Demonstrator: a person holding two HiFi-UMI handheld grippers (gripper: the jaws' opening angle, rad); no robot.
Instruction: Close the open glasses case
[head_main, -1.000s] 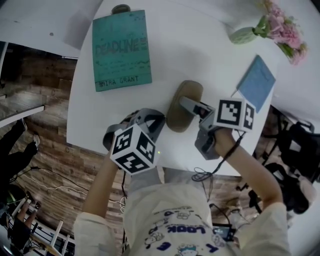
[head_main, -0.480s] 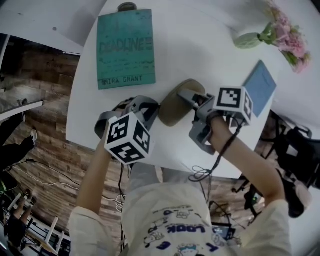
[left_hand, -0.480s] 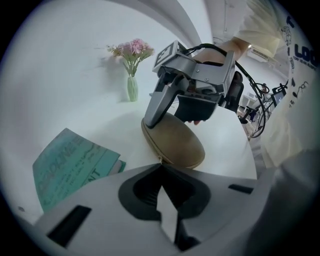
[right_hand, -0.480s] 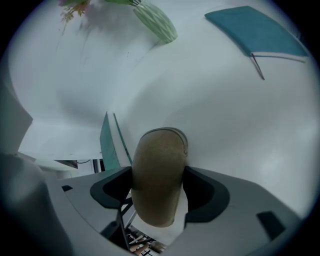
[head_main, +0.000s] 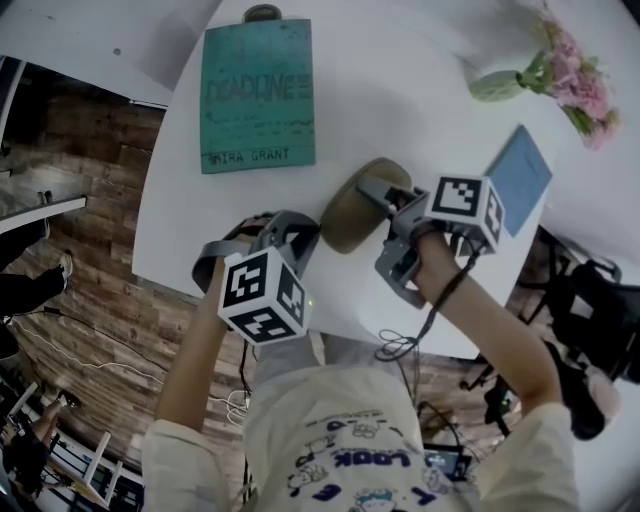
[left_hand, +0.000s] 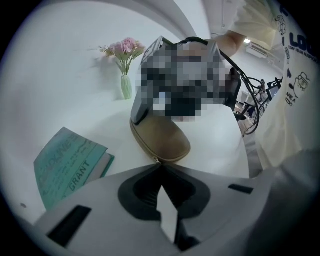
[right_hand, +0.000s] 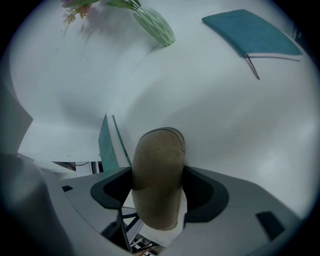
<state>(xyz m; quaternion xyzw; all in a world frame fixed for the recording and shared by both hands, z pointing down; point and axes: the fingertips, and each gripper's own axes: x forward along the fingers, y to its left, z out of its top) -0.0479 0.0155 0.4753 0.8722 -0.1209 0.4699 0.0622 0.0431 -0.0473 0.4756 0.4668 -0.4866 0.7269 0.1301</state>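
Round white desk (head_main: 400, 90) above a wood floor (head_main: 100, 240), head view: a tan oval glasses case (head_main: 345, 215) lies toward the front edge, its end clamped in the right tool (head_main: 378, 190). A hard push could slide it off.

Left gripper view: the left tool (left_hand: 160, 167), closed and empty, sits just beside the case's zip edge.

Right gripper view: a soft, suede-like rounded shell sits between the jaws.

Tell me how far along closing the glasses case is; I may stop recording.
Looks done: the glasses case lies lid down, only a seam showing. In hand: the right gripper clamps it across its width; the left gripper, jaws shut, has its tips at the case's near edge. Left: whether the seam is fastened I cannot tell; then letting go.
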